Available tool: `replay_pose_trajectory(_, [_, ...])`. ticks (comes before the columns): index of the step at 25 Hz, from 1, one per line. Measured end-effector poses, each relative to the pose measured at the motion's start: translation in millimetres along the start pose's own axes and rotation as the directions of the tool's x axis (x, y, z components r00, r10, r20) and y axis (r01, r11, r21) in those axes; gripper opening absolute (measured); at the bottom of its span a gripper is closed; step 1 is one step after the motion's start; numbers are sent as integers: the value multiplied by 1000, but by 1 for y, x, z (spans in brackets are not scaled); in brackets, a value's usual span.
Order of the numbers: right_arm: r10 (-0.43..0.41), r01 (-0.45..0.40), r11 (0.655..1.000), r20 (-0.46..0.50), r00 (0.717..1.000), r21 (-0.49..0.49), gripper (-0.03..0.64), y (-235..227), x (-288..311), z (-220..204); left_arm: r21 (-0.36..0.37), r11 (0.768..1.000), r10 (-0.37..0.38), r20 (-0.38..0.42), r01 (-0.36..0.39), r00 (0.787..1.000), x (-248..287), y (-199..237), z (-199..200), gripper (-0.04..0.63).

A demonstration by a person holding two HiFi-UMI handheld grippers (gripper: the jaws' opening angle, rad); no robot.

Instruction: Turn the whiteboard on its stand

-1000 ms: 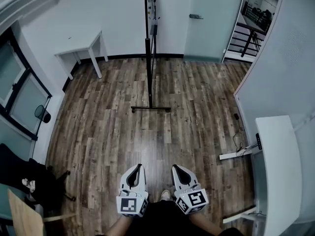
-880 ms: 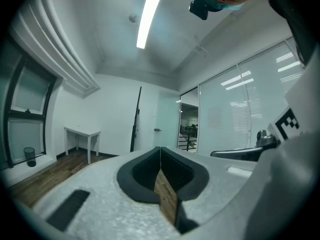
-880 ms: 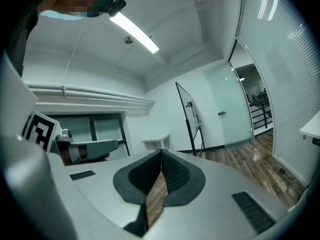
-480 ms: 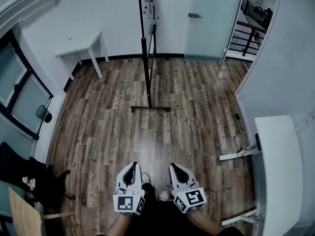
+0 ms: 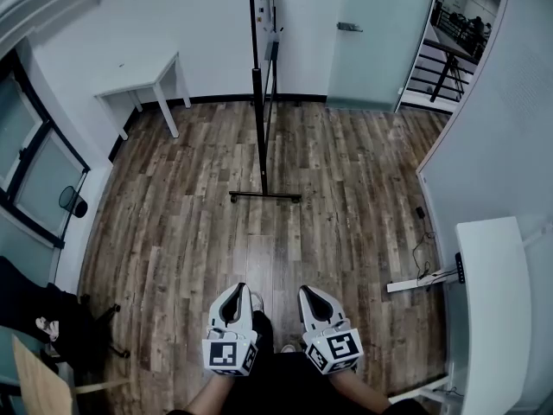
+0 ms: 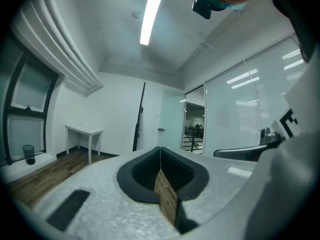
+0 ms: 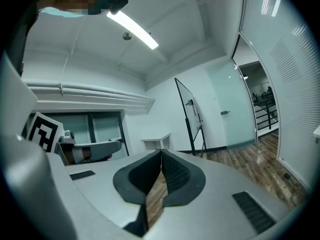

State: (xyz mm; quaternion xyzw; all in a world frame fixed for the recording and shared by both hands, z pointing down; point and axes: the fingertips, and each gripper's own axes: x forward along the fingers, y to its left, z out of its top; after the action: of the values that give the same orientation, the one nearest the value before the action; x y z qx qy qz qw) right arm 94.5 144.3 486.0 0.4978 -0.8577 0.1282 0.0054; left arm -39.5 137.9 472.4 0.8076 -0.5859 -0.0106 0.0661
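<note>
Two handheld grippers, the left gripper (image 5: 239, 290) and the right gripper (image 5: 308, 292), are held side by side low over the near edge of a wood floor (image 5: 190, 232). Each has its jaws pressed together with nothing between them. The one whiteboard (image 5: 253, 24), seen edge-on on its single wheeled stand (image 5: 264, 195), is well apart from them, toward the floor's far edge. One small white table (image 5: 143, 80) occupies the far left corner, and one white desk (image 5: 488, 301) lines the right edge.
</note>
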Motion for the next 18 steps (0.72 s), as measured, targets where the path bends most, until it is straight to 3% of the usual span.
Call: replay_pose_trajectory(18, [-83, 83, 997, 8, 997, -1, 14, -33, 216, 46, -28, 996, -82, -23, 81, 996, 182, 137, 28, 17])
